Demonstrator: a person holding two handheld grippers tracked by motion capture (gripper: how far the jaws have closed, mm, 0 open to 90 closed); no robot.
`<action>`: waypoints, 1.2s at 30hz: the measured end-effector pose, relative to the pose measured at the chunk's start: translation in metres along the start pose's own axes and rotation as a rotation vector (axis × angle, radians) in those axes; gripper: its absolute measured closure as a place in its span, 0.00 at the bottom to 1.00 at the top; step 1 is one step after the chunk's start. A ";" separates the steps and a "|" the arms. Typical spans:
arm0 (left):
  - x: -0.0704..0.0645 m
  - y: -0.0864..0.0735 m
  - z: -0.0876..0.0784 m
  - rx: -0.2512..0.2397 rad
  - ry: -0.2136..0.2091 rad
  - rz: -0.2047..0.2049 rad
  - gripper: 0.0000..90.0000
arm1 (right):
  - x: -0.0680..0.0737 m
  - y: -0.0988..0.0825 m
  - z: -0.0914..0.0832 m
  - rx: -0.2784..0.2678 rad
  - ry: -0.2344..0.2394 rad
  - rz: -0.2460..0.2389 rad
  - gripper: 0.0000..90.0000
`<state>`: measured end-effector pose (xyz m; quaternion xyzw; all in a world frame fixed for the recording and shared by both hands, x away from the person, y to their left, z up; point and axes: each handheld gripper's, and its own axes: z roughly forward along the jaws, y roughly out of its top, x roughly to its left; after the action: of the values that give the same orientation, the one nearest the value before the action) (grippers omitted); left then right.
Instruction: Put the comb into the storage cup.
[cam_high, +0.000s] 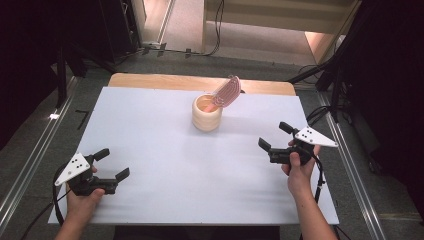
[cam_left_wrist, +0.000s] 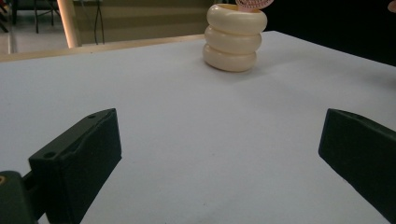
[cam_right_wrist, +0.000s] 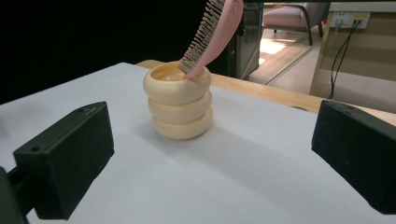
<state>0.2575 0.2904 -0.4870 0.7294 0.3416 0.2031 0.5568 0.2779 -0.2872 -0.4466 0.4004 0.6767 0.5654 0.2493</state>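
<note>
Resting low over the white table top, the left gripper and the right gripper both hold their black jaws wide apart around nothing. The right gripper view shows the bristles of the pink plastic hairbrush, which the left gripper view cuts to a sliver at its top edge. The brush stands tilted, head up, in the cream holder of three stacked rounded rings, far from both grippers, toward the table's far edge.
</note>
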 end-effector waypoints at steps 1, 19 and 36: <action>0.000 0.000 0.000 0.001 0.001 0.002 0.00 | 0.000 -0.002 -0.002 0.001 0.001 -0.004 0.00; -0.001 0.000 0.000 0.001 0.000 0.006 0.00 | 0.001 -0.026 -0.050 0.016 -0.030 -0.034 0.00; 0.000 0.000 0.000 0.001 0.005 0.004 0.00 | -0.012 -0.053 -0.083 0.009 -0.073 -0.004 0.00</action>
<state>0.2573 0.2902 -0.4870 0.7298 0.3416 0.2057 0.5553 0.2053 -0.3461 -0.4790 0.4203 0.6704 0.5471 0.2731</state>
